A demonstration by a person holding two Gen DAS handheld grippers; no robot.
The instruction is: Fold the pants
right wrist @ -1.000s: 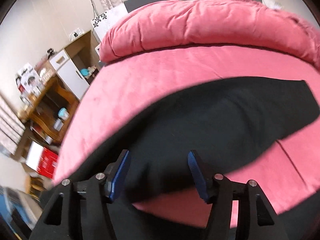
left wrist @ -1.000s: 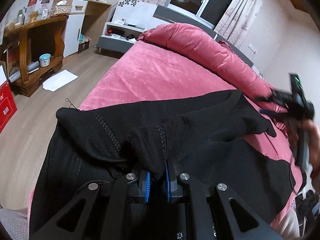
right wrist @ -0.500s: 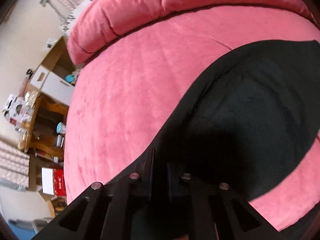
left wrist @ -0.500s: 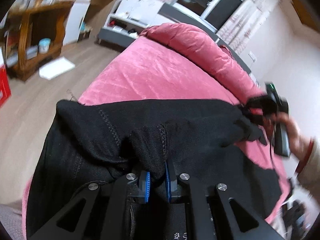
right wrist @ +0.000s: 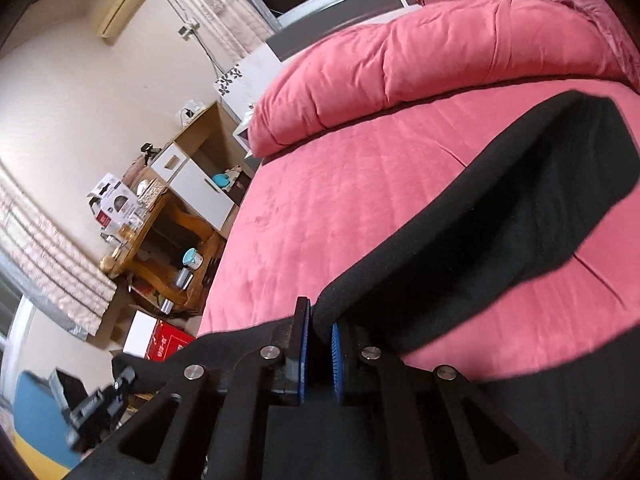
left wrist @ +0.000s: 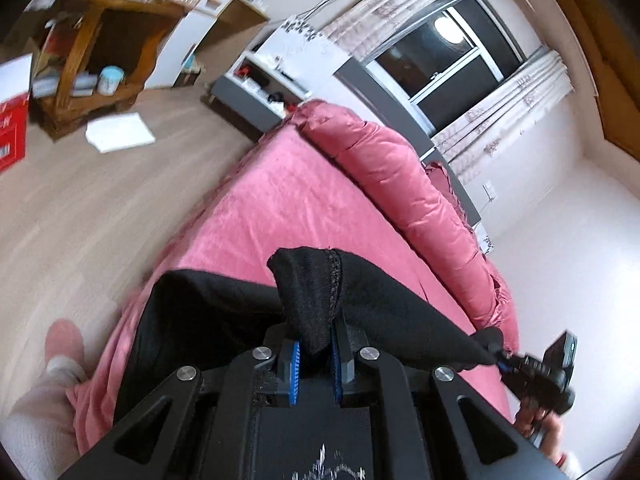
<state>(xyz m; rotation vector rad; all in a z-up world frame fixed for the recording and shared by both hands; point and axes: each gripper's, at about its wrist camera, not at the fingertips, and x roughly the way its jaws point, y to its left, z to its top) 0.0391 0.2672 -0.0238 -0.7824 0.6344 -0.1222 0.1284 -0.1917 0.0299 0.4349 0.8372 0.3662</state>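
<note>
With blue fingers (left wrist: 295, 364) of left gripper (left wrist: 314, 360) pinching a bunched seam of the black pants (left wrist: 384, 312), lifted higher than a second ago. Right gripper (right wrist: 318, 354), spread a second ago, now pressed onto a pants edge; fingers (right wrist: 335, 356) pinching cloth. Pants stretched taut between both grippers, raised off the pink bed (left wrist: 288, 200), far leg still trailing on the sheet. Likely start of carrying one half over the other; fold not yet laid. Rolled duvet (right wrist: 420, 52) beyond.
</note>
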